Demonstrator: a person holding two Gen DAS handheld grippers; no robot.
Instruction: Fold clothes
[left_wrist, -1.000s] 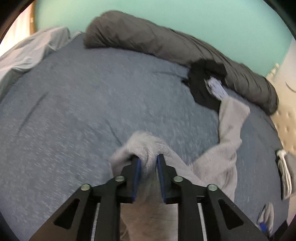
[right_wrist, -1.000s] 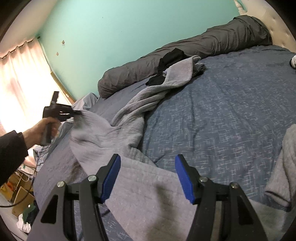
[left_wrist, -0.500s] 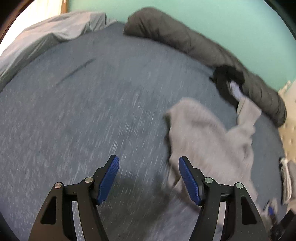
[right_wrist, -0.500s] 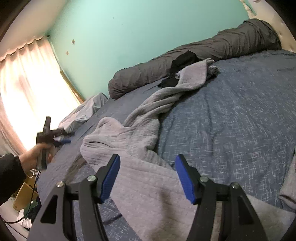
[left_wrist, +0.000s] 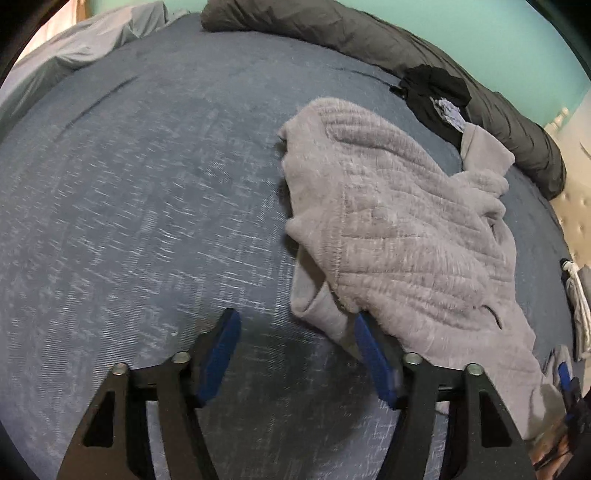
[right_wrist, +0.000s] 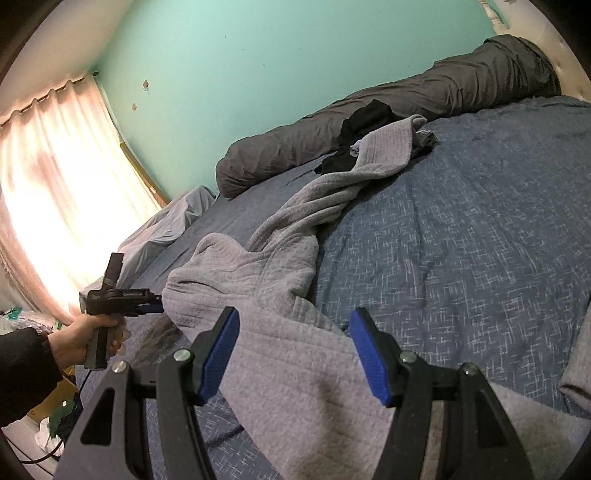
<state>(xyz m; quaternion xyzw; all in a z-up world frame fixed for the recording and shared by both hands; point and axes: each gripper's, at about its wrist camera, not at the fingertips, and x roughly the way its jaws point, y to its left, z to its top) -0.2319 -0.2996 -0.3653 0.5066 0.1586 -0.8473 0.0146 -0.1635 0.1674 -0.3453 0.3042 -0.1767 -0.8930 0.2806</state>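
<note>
Left claw (left_wrist: 295, 332) now spread, grey garment (left_wrist: 399, 221) released; right claw (right_wrist: 295, 332) still spread.

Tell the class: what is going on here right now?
A person is folding a grey quilted sweatshirt spread on a bed with a blue woven cover. Both handheld tools are open and hold nothing: the left tool sits at the garment's near edge, and the right tool hovers over its other end.
</note>
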